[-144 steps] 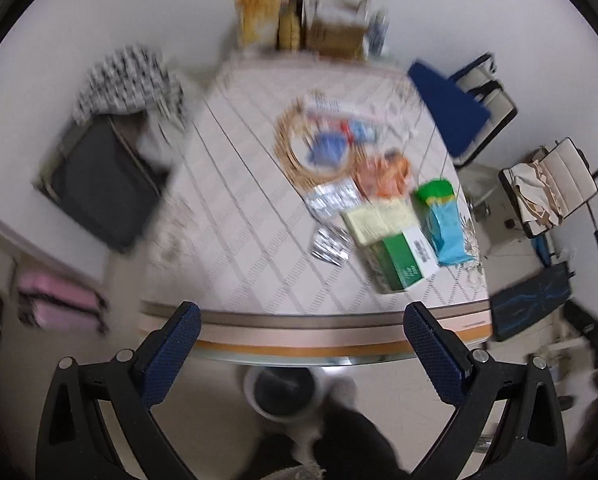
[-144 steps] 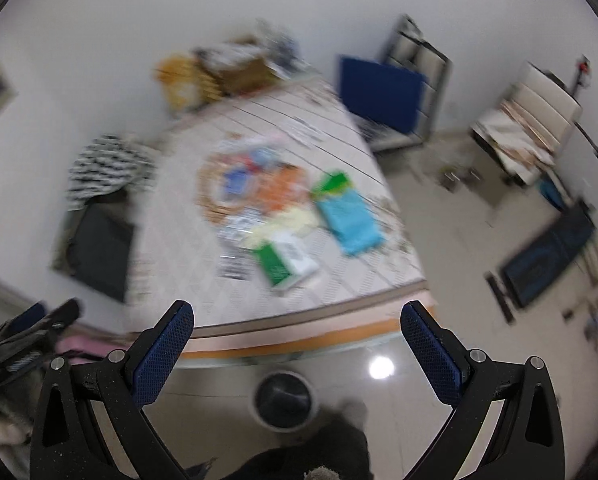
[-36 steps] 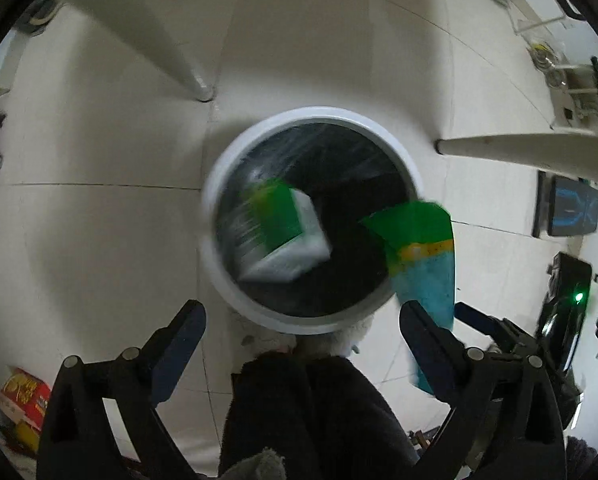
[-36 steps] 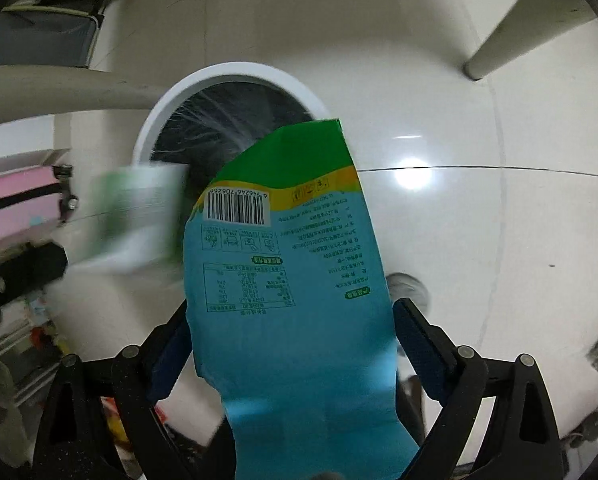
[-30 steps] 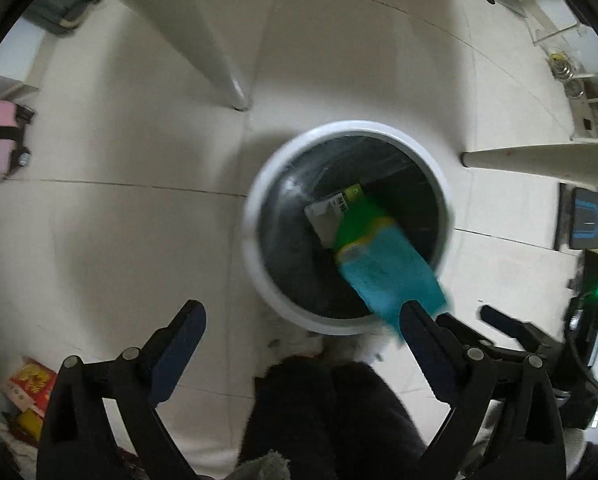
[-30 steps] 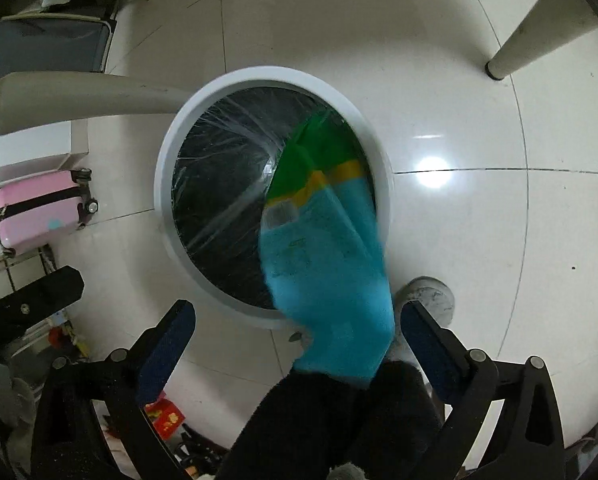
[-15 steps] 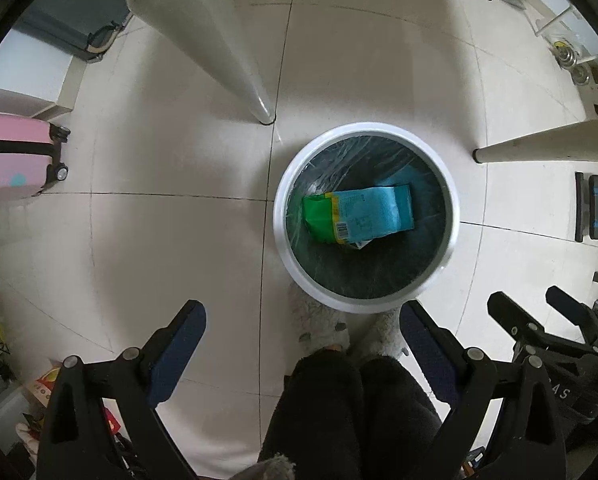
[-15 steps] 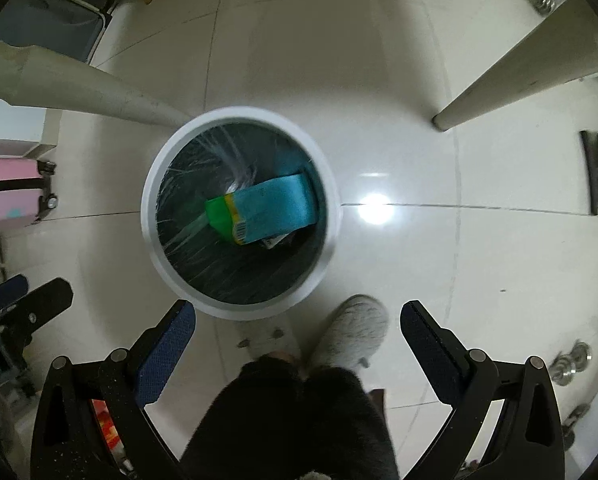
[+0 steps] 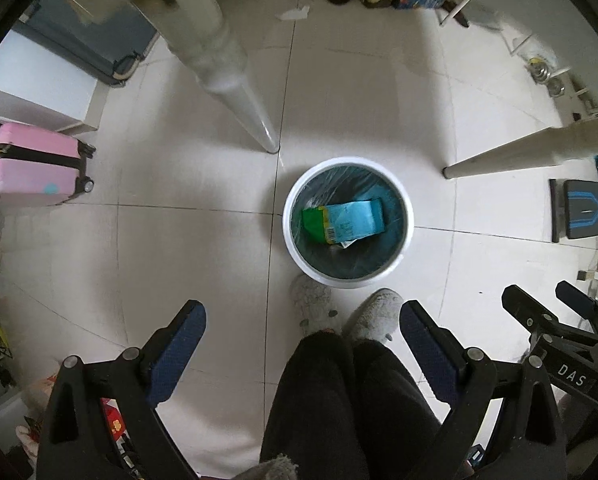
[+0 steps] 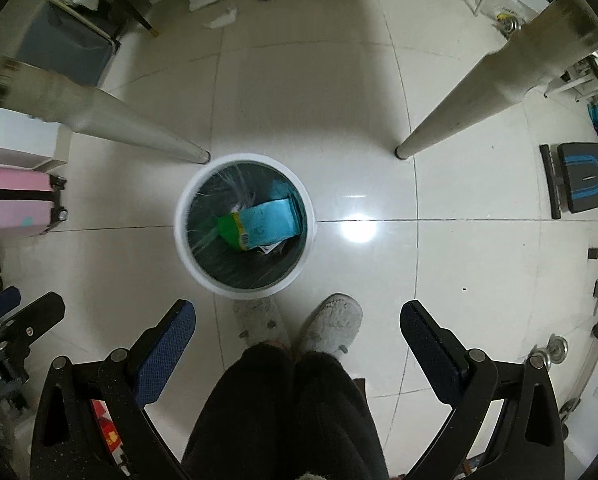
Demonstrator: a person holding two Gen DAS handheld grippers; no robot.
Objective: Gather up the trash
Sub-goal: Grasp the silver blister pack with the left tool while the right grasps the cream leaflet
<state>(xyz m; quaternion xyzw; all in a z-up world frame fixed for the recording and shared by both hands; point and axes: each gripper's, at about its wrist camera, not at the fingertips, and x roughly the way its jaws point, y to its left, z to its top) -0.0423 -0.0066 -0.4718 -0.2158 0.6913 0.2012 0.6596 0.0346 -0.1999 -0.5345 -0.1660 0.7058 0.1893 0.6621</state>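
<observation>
Blue-green packet [image 9: 343, 222] lies in the bin [image 9: 407, 236] as we hold both grippers [image 9: 301, 340] [image 10: 297, 330] spread and empty, judging more trash comes next.

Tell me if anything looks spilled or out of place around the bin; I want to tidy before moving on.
One thing: crumpled white paper lies loose on the floor, far from the bin. The blue-green packet sits fully inside, nothing hangs over the rim.
</observation>
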